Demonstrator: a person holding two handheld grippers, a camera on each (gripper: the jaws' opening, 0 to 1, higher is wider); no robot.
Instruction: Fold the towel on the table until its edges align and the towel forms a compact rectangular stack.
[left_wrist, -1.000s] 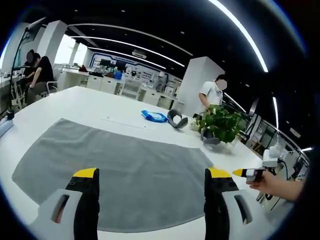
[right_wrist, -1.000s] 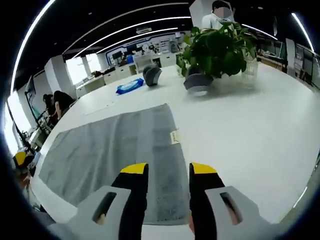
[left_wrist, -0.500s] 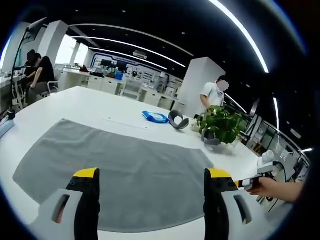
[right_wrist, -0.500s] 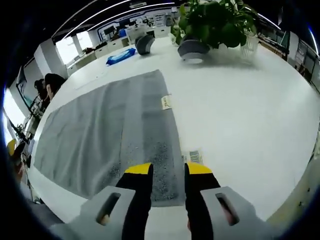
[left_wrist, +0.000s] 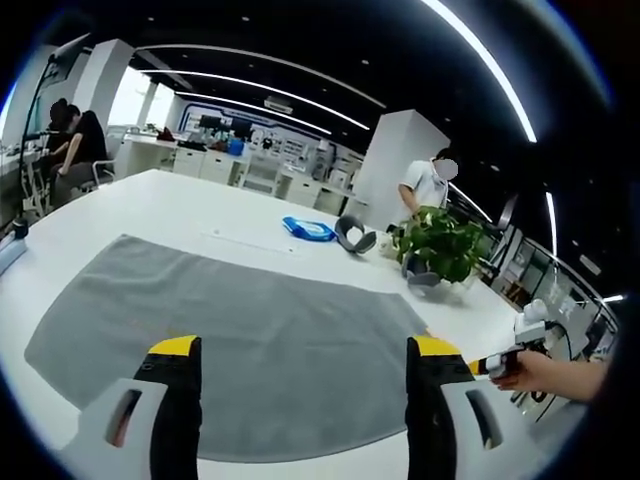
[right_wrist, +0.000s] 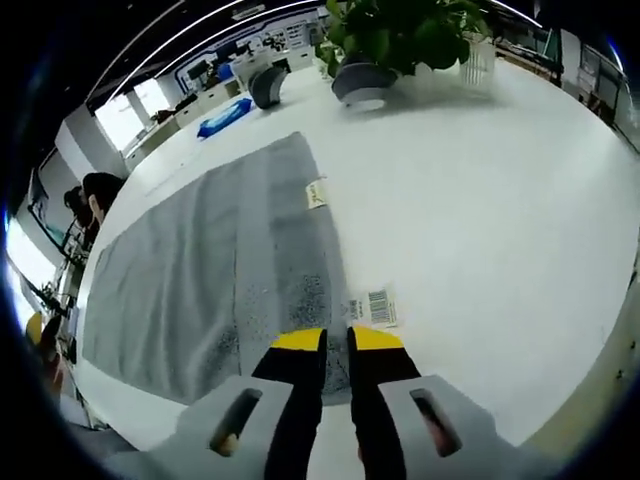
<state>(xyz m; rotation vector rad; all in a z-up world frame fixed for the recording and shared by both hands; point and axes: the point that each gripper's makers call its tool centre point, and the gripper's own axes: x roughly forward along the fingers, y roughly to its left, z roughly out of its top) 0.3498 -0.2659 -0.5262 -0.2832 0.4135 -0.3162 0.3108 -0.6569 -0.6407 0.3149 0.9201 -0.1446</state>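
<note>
Claws first: the left claw (left_wrist: 296, 350) is hanging over the near edge of the grey towel (left_wrist: 230, 330) with its jaws spread wide apart, nothing between them. The right claw (right_wrist: 336, 341) is sitting with its jaws nearly together at the towel's near corner (right_wrist: 215, 280); can't tell if it's actually pinching fabric. Towel is lying flat and unfolded on the white bench (right_wrist: 480, 200), with a barcode tag (right_wrist: 373, 305) just beside the claw. Farther off, a potted plant (left_wrist: 440, 250) and blue packet (left_wrist: 308, 229) are sitting on the bench, with a person (left_wrist: 425, 188) standing behind.
</note>
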